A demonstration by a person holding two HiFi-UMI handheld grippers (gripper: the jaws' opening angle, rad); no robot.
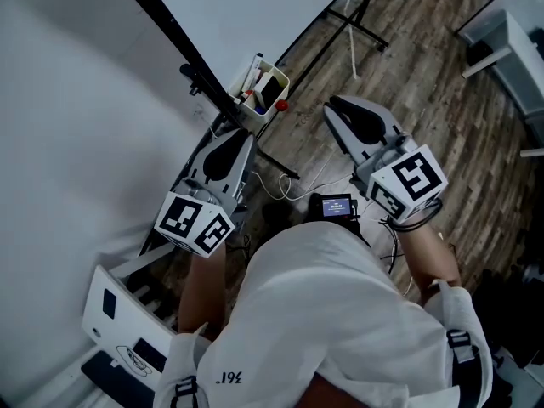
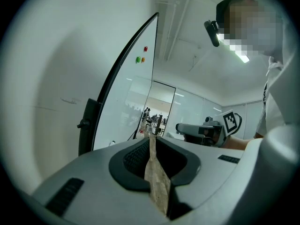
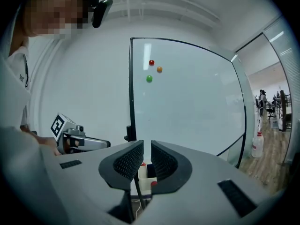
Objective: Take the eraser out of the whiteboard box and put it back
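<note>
Two claws, my left gripper [image 1: 231, 138] and right gripper [image 1: 338, 107], hover short of the white plastic whiteboard box [image 1: 257, 102] holding the dark, blocky eraser [image 1: 273, 90]. Left gripper view: pinched together, empty. Right gripper view: a slim empty gap frames the box. The eraser is likely light and slightly soft, so I would pinch its long sides.

White shirt [image 1: 323, 313], grey tongs [image 1: 231, 136] [image 1: 336, 107], black-and-white marker cubes [image 1: 195, 222]

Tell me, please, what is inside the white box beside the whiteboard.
The box holds a dark eraser and some markers. Its walls hide their lower ends and the bottom.
</note>
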